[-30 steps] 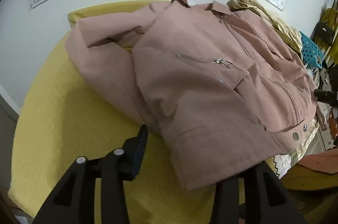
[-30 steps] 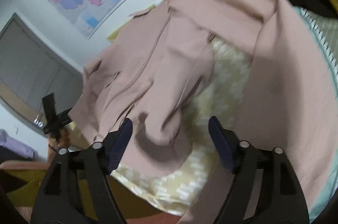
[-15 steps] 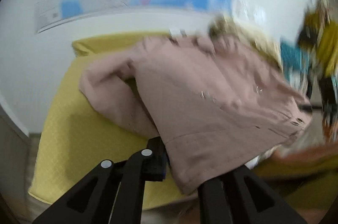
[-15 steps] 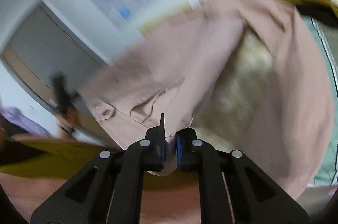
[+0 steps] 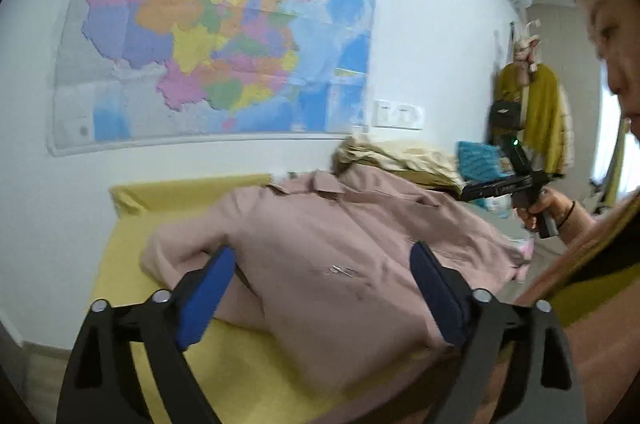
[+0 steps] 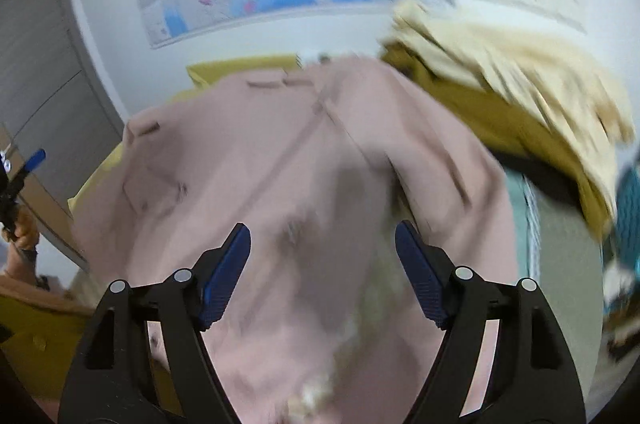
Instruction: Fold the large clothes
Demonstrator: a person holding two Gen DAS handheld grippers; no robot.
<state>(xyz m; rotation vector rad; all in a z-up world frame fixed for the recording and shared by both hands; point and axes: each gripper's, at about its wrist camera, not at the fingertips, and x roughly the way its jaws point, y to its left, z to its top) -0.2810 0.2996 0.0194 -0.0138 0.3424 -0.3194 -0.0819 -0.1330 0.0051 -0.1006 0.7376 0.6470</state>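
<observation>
A dusty-pink zip jacket [image 5: 328,248] lies on the yellow-covered table [image 5: 120,248], its collar toward the wall. My left gripper [image 5: 320,276] hovers over its near hem; its jaws are opening and nothing is pinched between the blue pads. The right wrist view is blurred: the same jacket [image 6: 280,160] fills the middle, and my right gripper [image 6: 322,264] is above it, jaws opening, pads apart from the cloth. In the left wrist view a hand holds the right gripper's black body [image 5: 516,180] past the jacket's far side.
A pile of beige and mustard clothes [image 5: 400,156] sits behind the jacket near the wall, also large at the right in the right wrist view [image 6: 520,96]. A wall map [image 5: 216,36] hangs behind the table. A person [image 5: 600,24] stands at the right edge.
Both grippers pinched the jacket's hem half a second ago, lifted it, and have now let go and risen. The hem has dropped back onto the jacket.
</observation>
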